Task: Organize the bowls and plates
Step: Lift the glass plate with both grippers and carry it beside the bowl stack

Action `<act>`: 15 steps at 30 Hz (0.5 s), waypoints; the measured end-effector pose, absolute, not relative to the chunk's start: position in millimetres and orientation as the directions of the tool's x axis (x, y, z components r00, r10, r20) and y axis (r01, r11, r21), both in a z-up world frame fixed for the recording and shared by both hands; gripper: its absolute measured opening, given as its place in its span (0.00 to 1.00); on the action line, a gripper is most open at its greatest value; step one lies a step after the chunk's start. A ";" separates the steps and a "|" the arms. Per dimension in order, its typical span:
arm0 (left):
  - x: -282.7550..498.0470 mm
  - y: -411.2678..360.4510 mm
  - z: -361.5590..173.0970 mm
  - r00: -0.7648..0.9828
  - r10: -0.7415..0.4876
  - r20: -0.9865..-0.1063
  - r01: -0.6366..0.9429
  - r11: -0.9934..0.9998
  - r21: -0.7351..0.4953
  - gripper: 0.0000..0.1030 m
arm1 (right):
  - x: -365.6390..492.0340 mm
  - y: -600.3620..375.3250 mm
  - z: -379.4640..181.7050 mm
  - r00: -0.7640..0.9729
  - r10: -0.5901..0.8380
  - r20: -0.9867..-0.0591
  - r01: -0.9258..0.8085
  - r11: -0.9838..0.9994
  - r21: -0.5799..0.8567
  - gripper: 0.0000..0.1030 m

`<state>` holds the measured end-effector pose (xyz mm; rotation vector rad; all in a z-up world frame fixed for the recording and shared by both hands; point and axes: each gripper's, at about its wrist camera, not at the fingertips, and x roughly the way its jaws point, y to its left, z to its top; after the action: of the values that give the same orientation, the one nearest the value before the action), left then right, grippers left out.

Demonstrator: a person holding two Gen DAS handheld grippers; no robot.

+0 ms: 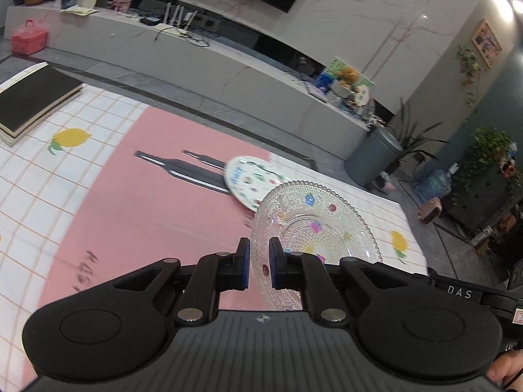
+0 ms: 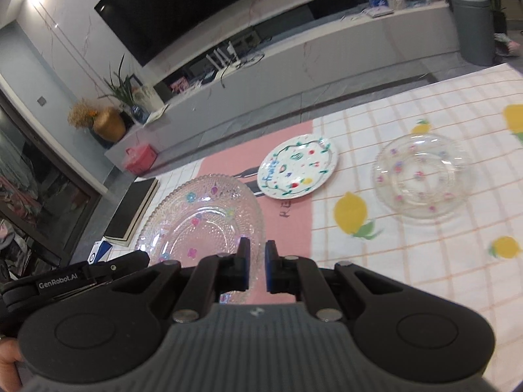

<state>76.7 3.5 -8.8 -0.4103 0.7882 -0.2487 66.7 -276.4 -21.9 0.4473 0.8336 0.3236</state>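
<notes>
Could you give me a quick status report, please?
Left gripper and right gripper both shut on beaded glass plate, lifted. White plate, glass bowl on table.

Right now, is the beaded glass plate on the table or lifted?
Lifted: both the left gripper and right gripper pinch the glass plate's rim.

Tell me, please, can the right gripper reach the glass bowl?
Probably not yet: the way to the glass bowl looks free, but the right gripper and left gripper both clamp the beaded glass plate.
</notes>
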 end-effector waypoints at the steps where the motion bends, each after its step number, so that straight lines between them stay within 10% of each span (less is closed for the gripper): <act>1: 72.1 -2.9 -7.6 0.679 -0.376 -0.631 0.073 0.889 -0.452 0.12 | 58.9 -284.9 -18.7 0.640 0.436 -0.632 -0.094 0.861 0.499 0.06; 15: 28.9 -99.2 -33.9 0.591 -0.462 -0.661 0.142 0.867 -0.478 0.12 | -14.9 -393.2 -28.3 0.661 0.331 -0.673 0.046 0.878 0.477 0.06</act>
<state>28.9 -99.2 -33.9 -0.4000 0.8731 -0.3624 -14.9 -393.2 -28.3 0.4869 0.8408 0.1688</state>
